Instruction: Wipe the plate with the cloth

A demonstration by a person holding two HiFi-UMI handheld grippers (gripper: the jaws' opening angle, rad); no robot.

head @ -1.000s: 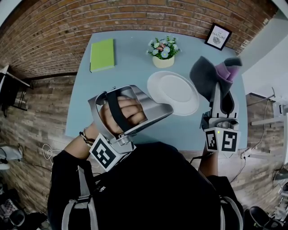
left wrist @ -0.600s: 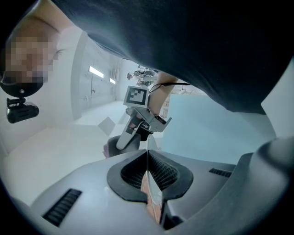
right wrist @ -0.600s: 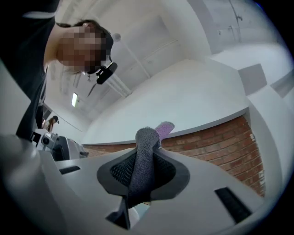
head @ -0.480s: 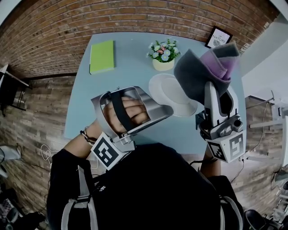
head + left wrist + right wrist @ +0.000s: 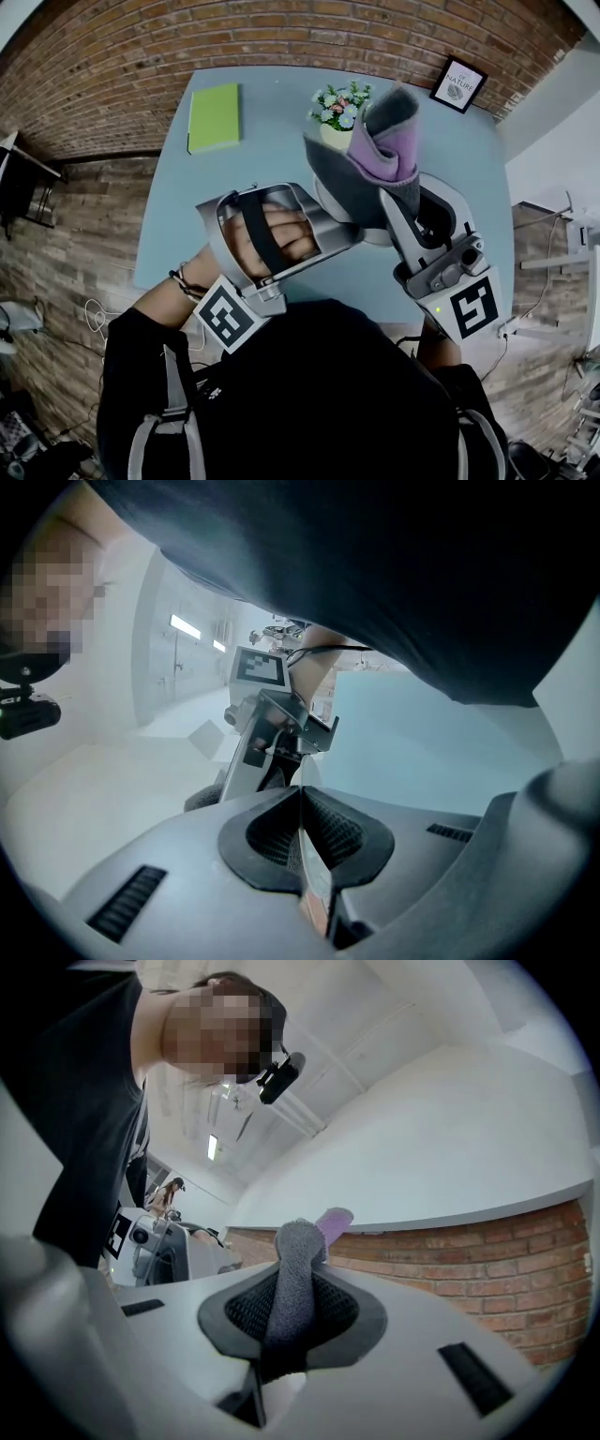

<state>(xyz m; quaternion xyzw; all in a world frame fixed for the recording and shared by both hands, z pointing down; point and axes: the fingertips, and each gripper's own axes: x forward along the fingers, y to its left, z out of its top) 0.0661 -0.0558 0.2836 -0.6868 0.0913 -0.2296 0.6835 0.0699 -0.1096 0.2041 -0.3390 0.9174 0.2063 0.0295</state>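
Note:
The white plate (image 5: 373,236) is over the blue table (image 5: 262,150), mostly hidden behind the cloth. My left gripper (image 5: 354,230) is shut on its near-left rim. In the left gripper view the rim (image 5: 307,782) shows as a thin pale sliver pinched between the pads. My right gripper (image 5: 394,208) is shut on a grey and purple cloth (image 5: 366,164), which hangs bunched above the plate. The right gripper view shows a grey fold of the cloth (image 5: 291,1279) clamped between the pads, with a purple tip behind it.
A pot of flowers (image 5: 340,108) stands just beyond the plate. A green notebook (image 5: 214,114) lies at the table's far left and a framed picture (image 5: 457,80) at the far right corner. A brick floor surrounds the table.
My right gripper has carried the cloth leftward and higher, from the plate's right side to over it, hiding most of the plate. The left gripper has stayed put.

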